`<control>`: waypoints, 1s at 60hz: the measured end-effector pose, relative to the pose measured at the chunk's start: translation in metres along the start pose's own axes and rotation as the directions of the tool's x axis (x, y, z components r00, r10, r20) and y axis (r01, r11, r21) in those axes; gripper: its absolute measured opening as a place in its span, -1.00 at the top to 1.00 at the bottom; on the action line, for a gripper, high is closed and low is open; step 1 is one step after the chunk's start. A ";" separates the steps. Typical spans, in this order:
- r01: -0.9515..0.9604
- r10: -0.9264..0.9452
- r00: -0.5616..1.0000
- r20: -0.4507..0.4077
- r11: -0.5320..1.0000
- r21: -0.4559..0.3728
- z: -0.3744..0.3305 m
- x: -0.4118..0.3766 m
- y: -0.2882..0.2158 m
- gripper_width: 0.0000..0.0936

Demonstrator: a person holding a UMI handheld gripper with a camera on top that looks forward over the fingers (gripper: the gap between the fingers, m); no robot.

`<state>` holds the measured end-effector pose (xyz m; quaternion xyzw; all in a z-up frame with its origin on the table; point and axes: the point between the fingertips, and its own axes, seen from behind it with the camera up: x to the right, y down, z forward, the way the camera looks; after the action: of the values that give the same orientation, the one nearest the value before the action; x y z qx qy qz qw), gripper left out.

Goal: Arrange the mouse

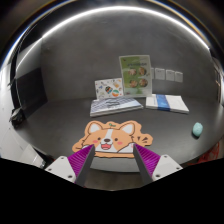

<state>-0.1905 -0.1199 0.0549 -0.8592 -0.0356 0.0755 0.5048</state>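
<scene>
I see the bench (60,118) first, a grey surface that fills most of my view and runs back to a pale wall (100,50). On that wall, towards the right, sits a row of white wall sockets (168,75).

The biggest thing on the bench is a corgi-shaped mouse mat (112,136), orange and white, lying flat just ahead of my jaws with its face turned to me. Its near edge is partly hidden behind the fingertips.

Beyond the mat, near the wall, a green and white printed card (134,76) stands upright. A smaller printed leaflet (108,87) leans just beside it on the left. In front of those lies a flat stack of papers (114,105). To the right of the stack is an open booklet with a blue band (166,102), lying flat.

At the far left edge of the bench I can make out a dark object (28,92), too dim for me to name.

The mouse (197,129) is the small teal rounded thing, well off to the right of the corgi mat and apart from it, resting on the bare bench.

My gripper (112,160) hangs low over the near edge of the mat. The jaws stand wide, with both purple pads (82,161) showing and nothing held between them.
</scene>
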 end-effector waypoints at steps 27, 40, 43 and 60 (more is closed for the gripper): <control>-0.027 0.029 0.968 -0.250 1.000 0.013 -0.023 0.241 0.009 -0.73; -0.121 0.113 0.954 -0.278 0.993 -0.013 0.012 0.368 0.018 -0.71; -0.138 0.128 0.956 -0.264 0.990 -0.021 0.023 0.383 0.016 -0.71; -0.084 0.060 0.972 -0.228 0.992 -0.099 0.089 0.410 -0.013 -0.66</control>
<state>0.1996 0.0193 -0.0146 -0.8889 0.0489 -0.0061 0.4554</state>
